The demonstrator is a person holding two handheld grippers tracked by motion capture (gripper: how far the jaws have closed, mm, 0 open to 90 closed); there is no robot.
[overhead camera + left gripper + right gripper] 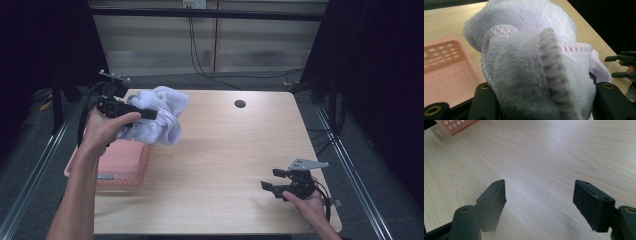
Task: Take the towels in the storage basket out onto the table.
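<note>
A crumpled white towel with pale lilac stitching hangs in the air over the table's far left, above the pink basket. My left gripper is shut on the towel, and the bunched cloth bulges up between its black jaws in the left gripper view. Near the table's front right corner my right gripper rests low in the person's hand, open. Its two black pads stand wide apart over bare wood with nothing between them.
The pink perforated basket stands at the table's left edge, its corner just inside the right gripper view. A round cable hole lies at the table's far middle. Cables hang down the wall behind. Dark floor and rails flank both sides.
</note>
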